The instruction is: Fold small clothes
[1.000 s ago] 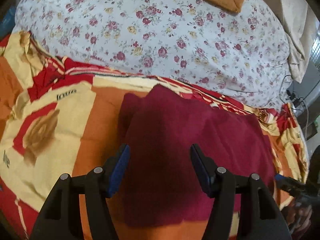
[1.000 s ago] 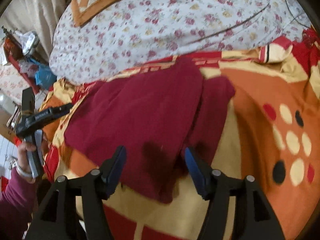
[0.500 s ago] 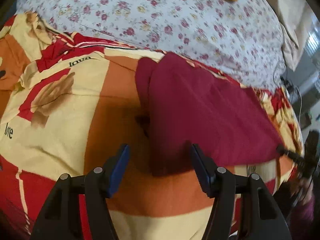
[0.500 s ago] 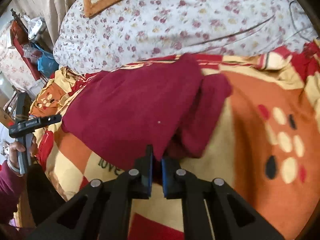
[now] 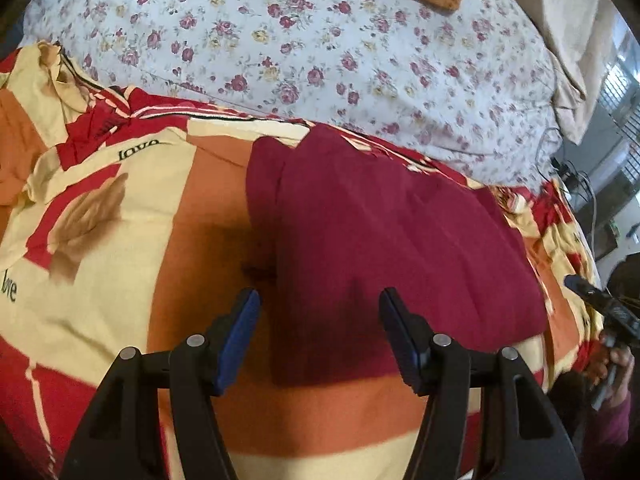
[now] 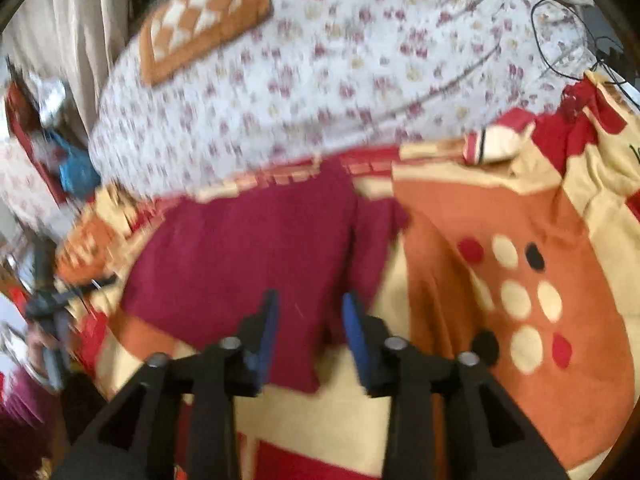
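Lying below left tool (image 5: pixel 320 336), maroon garment (image 5: pixel 396 248)

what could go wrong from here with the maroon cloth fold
1. The right gripper has just been opening with nothing pinched, so the maroon cloth may settle unevenly; its narrow underlayer already sticks out past the top layer.
2. The left gripper hangs open over the cloth's near edge; closing there could catch the patterned blanket too.
3. The right wrist view is blurred, so aiming is uncertain.
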Action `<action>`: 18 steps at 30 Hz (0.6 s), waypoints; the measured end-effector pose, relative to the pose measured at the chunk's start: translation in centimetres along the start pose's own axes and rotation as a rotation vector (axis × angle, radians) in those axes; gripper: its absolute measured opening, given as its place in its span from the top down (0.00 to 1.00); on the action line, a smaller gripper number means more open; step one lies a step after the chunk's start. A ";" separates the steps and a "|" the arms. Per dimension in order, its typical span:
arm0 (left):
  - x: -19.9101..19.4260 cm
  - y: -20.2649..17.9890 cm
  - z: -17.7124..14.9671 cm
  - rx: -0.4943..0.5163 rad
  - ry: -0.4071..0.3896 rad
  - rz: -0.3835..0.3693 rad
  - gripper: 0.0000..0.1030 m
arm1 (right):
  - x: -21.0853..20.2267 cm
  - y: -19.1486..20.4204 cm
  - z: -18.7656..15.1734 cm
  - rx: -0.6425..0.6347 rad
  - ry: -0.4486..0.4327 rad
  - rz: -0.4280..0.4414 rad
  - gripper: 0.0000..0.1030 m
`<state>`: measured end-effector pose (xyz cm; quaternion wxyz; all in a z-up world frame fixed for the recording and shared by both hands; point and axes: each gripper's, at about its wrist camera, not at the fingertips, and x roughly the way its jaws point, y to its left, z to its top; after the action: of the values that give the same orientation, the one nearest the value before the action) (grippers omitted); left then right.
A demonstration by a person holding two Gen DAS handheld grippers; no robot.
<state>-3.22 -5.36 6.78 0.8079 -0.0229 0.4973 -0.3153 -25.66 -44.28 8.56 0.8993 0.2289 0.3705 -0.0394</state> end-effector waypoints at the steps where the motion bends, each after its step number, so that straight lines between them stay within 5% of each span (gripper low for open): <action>1: 0.6 -0.1 0.4 -0.013 -0.001 0.001 0.48 | 0.5 0.4 0.7 -0.001 -0.001 0.003 0.61; 8: 4.5 -0.2 1.1 -0.058 0.013 0.088 0.48 | 9.7 3.1 4.4 -0.066 0.074 -0.036 0.61; 18: 5.6 -0.5 0.6 0.005 -0.039 0.118 0.48 | 18.8 -0.1 7.3 -0.033 0.134 -0.206 0.69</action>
<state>-1.28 -8.91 2.85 0.8347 0.0025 0.4812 -0.2679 -7.39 -45.76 0.20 0.8672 0.1772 0.4521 -0.1101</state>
